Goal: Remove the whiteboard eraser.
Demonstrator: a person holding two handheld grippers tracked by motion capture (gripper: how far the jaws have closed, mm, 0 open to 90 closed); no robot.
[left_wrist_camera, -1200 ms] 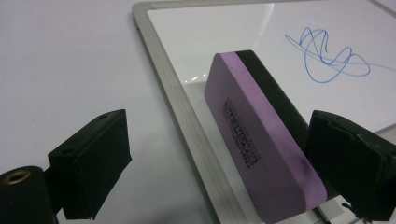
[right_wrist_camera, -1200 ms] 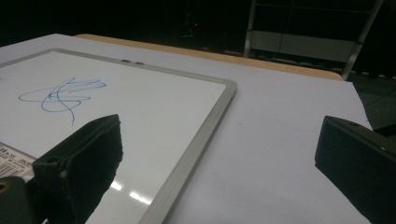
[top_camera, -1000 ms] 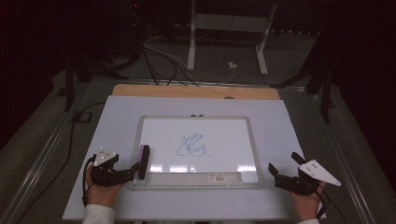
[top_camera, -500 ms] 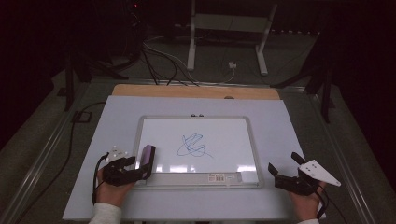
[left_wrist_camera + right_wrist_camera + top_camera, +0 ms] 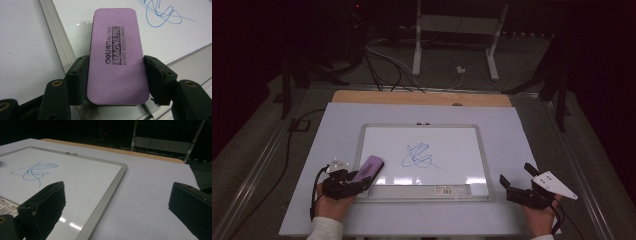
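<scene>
A purple whiteboard eraser (image 5: 367, 168) (image 5: 117, 55) is clamped between the jaws of my left gripper (image 5: 358, 184) (image 5: 116, 80), over the whiteboard's near-left corner. The whiteboard (image 5: 452, 140) (image 5: 82, 177) (image 5: 175, 32) lies flat on the pale table with a blue scribble (image 5: 419, 156) (image 5: 35, 171) (image 5: 160, 12) at its middle. The eraser's printed face points up and its far end reaches over the board's white surface. My right gripper (image 5: 518, 181) (image 5: 117, 207) rests at the table's near-right, jaws wide apart and empty, just right of the board's frame.
A wooden strip (image 5: 422, 98) runs along the table's far edge. A barcode label (image 5: 447, 189) sits on the board's near rim. Cables and metal stand legs (image 5: 417, 45) lie on the dark floor beyond. A black cable (image 5: 289, 145) trails off the left side.
My left gripper has carried the eraser rightward and forward from the table's left edge onto the board's near-left corner. The right gripper has stayed still.
</scene>
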